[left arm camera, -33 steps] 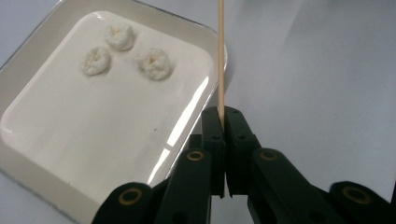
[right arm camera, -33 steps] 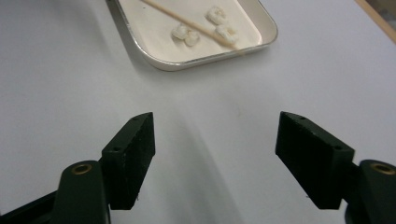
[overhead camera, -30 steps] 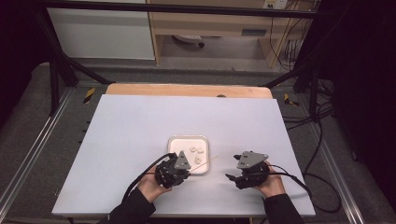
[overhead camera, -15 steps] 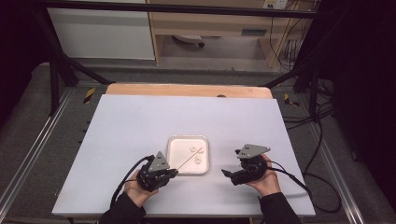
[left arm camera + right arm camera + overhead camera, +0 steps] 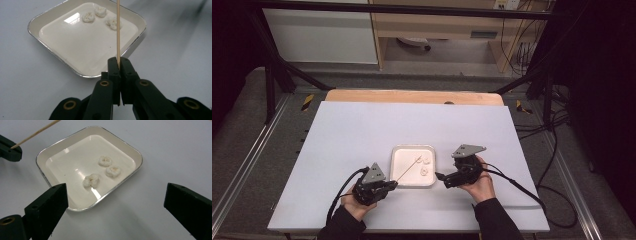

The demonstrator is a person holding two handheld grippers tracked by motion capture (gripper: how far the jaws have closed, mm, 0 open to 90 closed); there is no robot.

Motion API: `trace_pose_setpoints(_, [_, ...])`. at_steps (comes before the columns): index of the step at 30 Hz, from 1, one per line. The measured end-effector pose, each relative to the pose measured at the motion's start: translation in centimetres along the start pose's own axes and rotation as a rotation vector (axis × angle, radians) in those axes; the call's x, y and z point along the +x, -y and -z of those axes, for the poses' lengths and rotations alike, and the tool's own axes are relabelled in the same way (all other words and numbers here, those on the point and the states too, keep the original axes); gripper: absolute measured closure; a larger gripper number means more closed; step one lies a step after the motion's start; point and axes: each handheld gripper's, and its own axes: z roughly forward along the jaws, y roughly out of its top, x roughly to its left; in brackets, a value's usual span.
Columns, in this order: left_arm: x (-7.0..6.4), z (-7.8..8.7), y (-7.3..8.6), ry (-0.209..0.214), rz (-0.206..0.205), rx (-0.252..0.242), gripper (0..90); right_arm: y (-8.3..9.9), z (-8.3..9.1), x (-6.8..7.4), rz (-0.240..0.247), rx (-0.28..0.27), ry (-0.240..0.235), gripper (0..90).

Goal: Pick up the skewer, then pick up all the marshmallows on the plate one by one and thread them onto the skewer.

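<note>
A shallow square white tray (image 5: pixel 62 60) with a glossy enamel-like floor and a bright metallic rim sits on a smooth, matt pale-grey tabletop (image 5: pixel 352 135). Three small white puffed pieces (image 5: pixel 91 180) look rough and crumbly. A thin, pale wooden skewer (image 5: pixel 118 30) has a dry, matt finish. The black jaws of the left gripper (image 5: pixel 119 65) appear hard matt plastic with brass-coloured metal pins.
</note>
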Motion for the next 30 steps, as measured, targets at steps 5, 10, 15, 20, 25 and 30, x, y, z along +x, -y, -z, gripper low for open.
trace_pose_setpoints(5, [0.2,0.0,0.2,0.000,0.007,-0.003,87.6,-0.5,-1.0,-0.4,-0.033,0.006,0.017,5.4])
trace_pose_setpoints(10, [0.3,0.0,0.3,-0.005,0.012,-0.009,87.6,-0.9,-1.8,-0.6,-0.061,-0.003,0.010,5.4])
trace_pose_setpoints(15, [0.4,0.1,0.4,-0.009,0.016,-0.021,87.6,-1.6,-2.7,-0.8,-0.074,0.003,0.021,5.4])
trace_pose_setpoints(20, [0.6,0.1,0.4,-0.007,0.029,-0.021,87.6,-2.3,-3.7,-0.9,-0.071,0.008,0.024,5.9])
trace_pose_setpoints(25, [0.6,0.2,0.4,-0.009,0.034,-0.025,87.6,-2.9,-4.8,-0.9,-0.065,0.022,0.019,9.5])
trace_pose_setpoints(30, [0.6,0.2,0.4,-0.013,0.032,-0.027,87.6,-3.0,-5.6,-0.7,-0.048,0.015,-0.013,18.7])
